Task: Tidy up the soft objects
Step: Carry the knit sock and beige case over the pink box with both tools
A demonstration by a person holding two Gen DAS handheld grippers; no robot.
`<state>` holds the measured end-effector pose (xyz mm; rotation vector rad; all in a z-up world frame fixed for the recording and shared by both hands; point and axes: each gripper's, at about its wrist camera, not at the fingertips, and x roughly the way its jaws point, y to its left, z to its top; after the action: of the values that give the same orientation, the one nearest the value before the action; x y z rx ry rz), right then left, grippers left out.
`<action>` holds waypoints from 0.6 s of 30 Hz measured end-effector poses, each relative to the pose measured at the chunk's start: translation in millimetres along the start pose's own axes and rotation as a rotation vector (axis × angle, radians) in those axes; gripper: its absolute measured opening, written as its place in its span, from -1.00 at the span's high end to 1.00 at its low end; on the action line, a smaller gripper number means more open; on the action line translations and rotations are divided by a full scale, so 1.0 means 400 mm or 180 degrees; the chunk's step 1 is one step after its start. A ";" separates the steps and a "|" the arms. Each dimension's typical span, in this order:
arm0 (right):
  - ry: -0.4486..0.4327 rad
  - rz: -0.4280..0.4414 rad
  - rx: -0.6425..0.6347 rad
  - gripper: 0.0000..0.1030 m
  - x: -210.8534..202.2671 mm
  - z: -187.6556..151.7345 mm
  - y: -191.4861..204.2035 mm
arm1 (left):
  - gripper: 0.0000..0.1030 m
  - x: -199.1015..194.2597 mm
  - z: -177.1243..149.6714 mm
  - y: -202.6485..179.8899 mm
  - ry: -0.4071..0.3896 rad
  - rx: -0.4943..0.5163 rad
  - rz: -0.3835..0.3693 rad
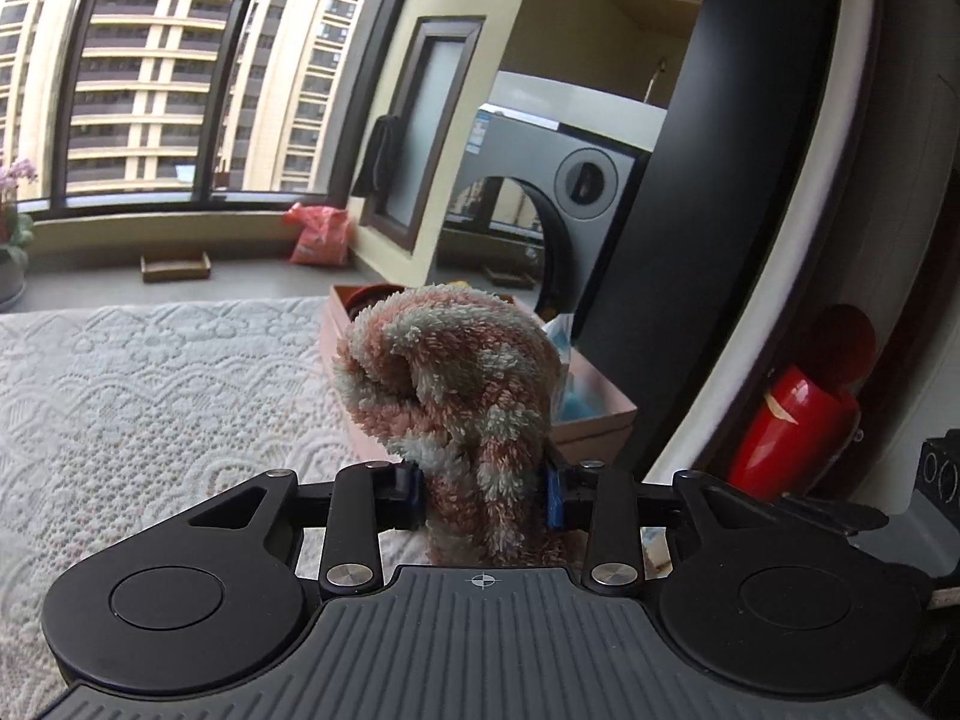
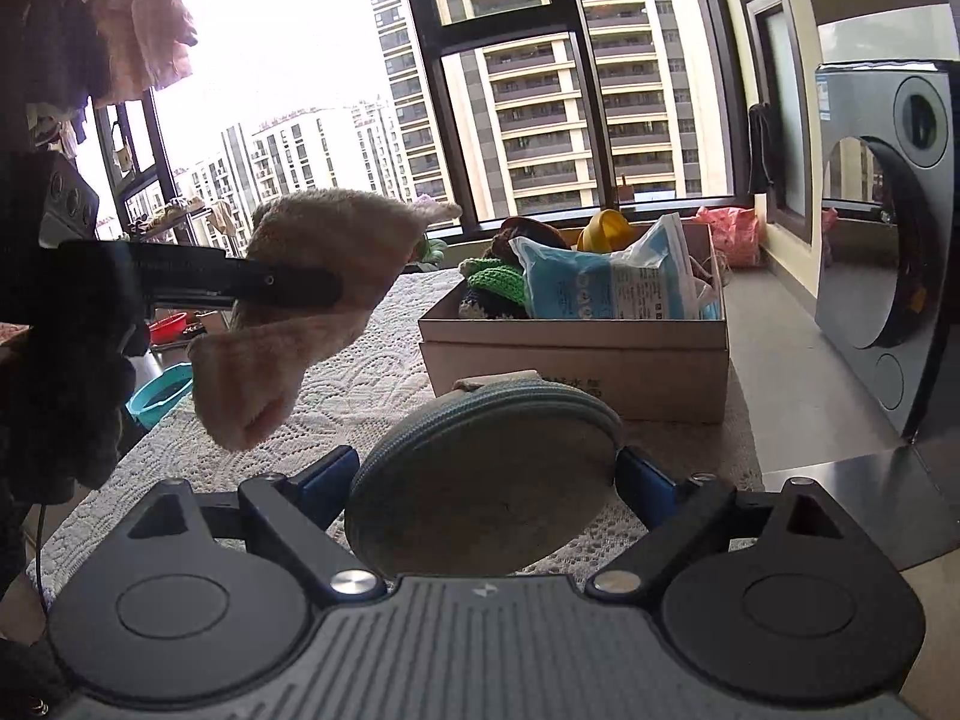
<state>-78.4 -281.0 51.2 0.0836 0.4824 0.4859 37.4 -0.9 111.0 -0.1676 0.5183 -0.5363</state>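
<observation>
Here my left gripper pinches the fuzzy sock and my right gripper clamps the round pouch, both lifted off the bench, because the box ahead collects soft things.

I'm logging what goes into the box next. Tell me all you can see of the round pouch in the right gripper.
The round pouch is a flat disc of grey-tan fabric with a blue-grey zipper around its rim and a small tab on top. The right gripper has its jaws shut on its sides, holding it tilted above the lace tablecloth, short of the cardboard box.
</observation>
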 end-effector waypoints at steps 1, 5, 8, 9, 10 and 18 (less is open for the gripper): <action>-0.0025 -0.0019 -0.0005 -0.79 -0.005 0.001 -0.001 | 0.26 0.022 0.040 -0.012 -0.0098 0.0038 -0.0107; -0.0077 -0.0063 0.0019 -0.79 -0.008 0.000 -0.011 | 0.16 0.168 0.157 -0.039 -0.0422 0.0063 -0.0459; -0.0090 -0.0105 0.0066 -0.79 -0.005 -0.005 -0.021 | 0.06 0.329 0.176 -0.032 -0.0189 0.0111 -0.0275; -0.0094 -0.0133 0.0078 -0.79 -0.005 -0.007 -0.026 | 0.06 0.378 0.167 -0.025 -0.0005 0.0146 -0.0077; -0.0095 -0.0161 0.0092 -0.79 -0.005 -0.010 -0.033 | 0.06 0.423 0.155 -0.016 0.0200 0.0193 0.0146; -0.0285 -0.0137 0.0336 -0.79 -0.005 0.058 -0.104 | 0.05 0.419 0.099 0.031 0.0233 0.0166 0.0190</action>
<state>-51.3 -317.7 64.6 0.1952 0.4210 0.4125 186.4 -77.9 70.0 -0.0828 0.5784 -0.4985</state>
